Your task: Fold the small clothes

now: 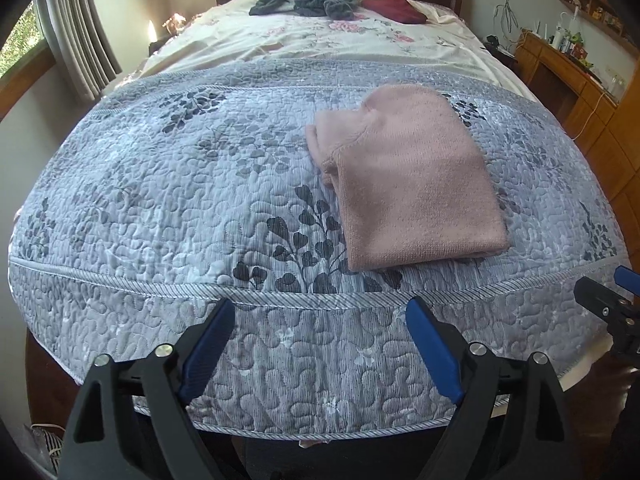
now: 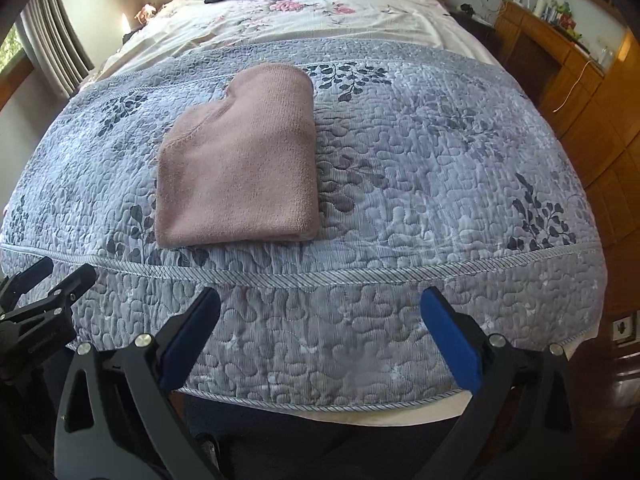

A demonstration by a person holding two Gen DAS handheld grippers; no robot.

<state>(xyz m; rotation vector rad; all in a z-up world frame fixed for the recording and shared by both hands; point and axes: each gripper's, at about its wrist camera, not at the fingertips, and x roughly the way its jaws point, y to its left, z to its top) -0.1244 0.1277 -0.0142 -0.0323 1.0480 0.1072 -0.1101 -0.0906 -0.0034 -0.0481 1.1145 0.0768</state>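
A pink knitted garment (image 1: 408, 180) lies folded into a thick rectangle on the grey-blue quilted bedspread (image 1: 180, 200), near the foot edge of the bed. The right wrist view shows the same pink garment (image 2: 240, 160) left of centre. My left gripper (image 1: 320, 316) hangs open over the quilt's hanging front edge, nothing between its blue pads. My right gripper (image 2: 320, 304) is open too, empty, also short of the garment. Each gripper shows at the edge of the other's view: the right gripper (image 1: 616, 292), the left gripper (image 2: 52, 276).
At the head of the bed lie a dark grey-green garment (image 1: 308, 0) and a maroon garment (image 1: 396, 8) on a floral sheet (image 1: 320, 40). A wooden dresser (image 1: 580, 92) with small items stands on the right. A curtained window (image 1: 60, 40) is on the left.
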